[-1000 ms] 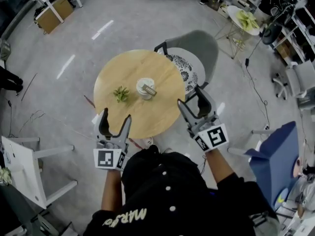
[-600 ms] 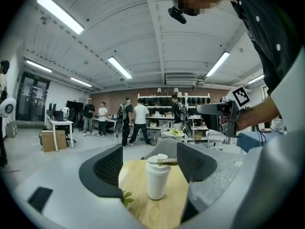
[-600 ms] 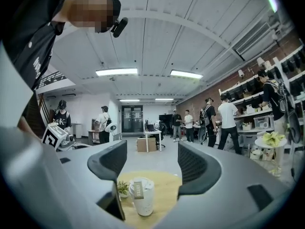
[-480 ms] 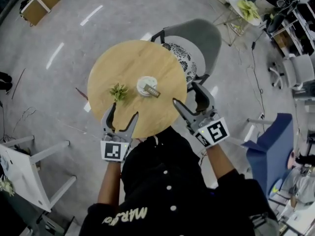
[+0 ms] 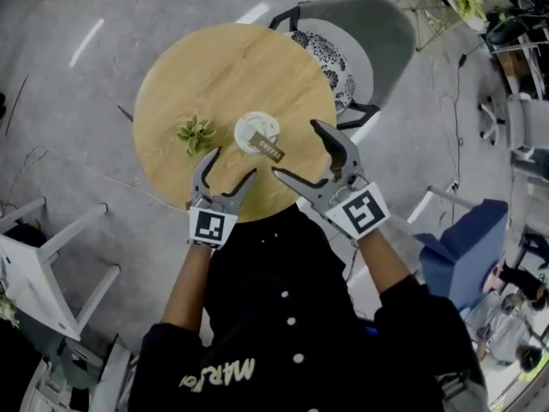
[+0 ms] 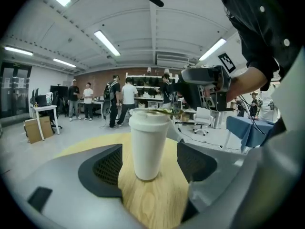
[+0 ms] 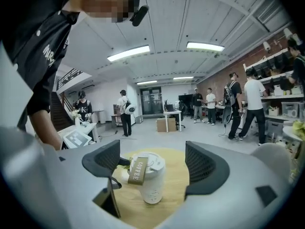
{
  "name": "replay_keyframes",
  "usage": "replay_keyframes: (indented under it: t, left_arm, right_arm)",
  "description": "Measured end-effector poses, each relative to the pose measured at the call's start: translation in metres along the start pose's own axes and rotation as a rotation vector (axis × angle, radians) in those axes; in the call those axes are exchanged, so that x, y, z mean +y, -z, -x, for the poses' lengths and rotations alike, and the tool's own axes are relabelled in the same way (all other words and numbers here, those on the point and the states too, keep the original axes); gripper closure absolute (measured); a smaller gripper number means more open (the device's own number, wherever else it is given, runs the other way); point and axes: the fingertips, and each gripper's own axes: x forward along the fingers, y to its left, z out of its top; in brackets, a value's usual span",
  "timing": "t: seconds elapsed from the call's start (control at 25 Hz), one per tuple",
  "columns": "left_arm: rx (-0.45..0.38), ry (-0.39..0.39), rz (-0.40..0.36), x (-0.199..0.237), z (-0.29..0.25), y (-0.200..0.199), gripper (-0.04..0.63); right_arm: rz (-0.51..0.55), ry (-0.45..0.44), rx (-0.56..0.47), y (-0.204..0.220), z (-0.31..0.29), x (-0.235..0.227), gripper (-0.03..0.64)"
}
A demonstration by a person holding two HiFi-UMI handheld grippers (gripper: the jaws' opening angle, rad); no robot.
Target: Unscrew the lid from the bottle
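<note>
Forearms reaching low over the round counter's [image 5: 223, 67] near edge, left claw [image 5: 232, 163] spread wide and empty, right claw [image 5: 296, 148] just opening wider, empty too, and just past both sets of tips the white bottle [image 6: 145, 147] stands untouched, lid [image 7: 154, 164] on, tag [image 7: 136, 171] reading "COFFEE".

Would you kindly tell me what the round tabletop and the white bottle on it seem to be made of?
Tabletop: looks like light wood or wood-look laminate, matte; grain lines show in the left gripper view. White bottle: probably plastic or coated paper, smooth and faintly satin, with even colour; its brown label looks like paper or card.
</note>
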Motion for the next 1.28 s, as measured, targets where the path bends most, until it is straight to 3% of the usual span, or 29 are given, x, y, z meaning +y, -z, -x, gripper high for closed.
replay_keyframes:
  t: [0.28,0.4,0.72,0.92,1.04,1.28]
  left_arm:
    - [0.037,0.046,-0.008,0.004,-0.063,0.04,0.224]
    - [0.042,0.056,-0.046,0.009,-0.08,0.05,0.213]
    - [0.015,0.07,-0.037,0.009,-0.107,0.064,0.21]
    - [-0.023,0.05,-0.046,0.014,-0.116,0.066,0.212]
    - [-0.045,0.039,-0.063,0.018,-0.118,0.065,0.23]
    - [-0.069,0.046,-0.073,0.019,-0.117,0.065,0.253]
  right_arm:
    - [0.027,-0.135,0.089,0.034,-0.051,-0.003,0.155]
    - [0.028,-0.168,0.11,0.044,-0.066,-0.001,0.147]
    - [0.099,-0.285,0.04,0.048,-0.098,0.011,0.127]
    - [0.133,-0.287,0.048,0.058,-0.108,0.013,0.134]
    - [0.181,-0.287,0.053,0.062,-0.111,0.011,0.175]
    - [0.177,-0.295,0.039,0.065,-0.11,0.01,0.17]
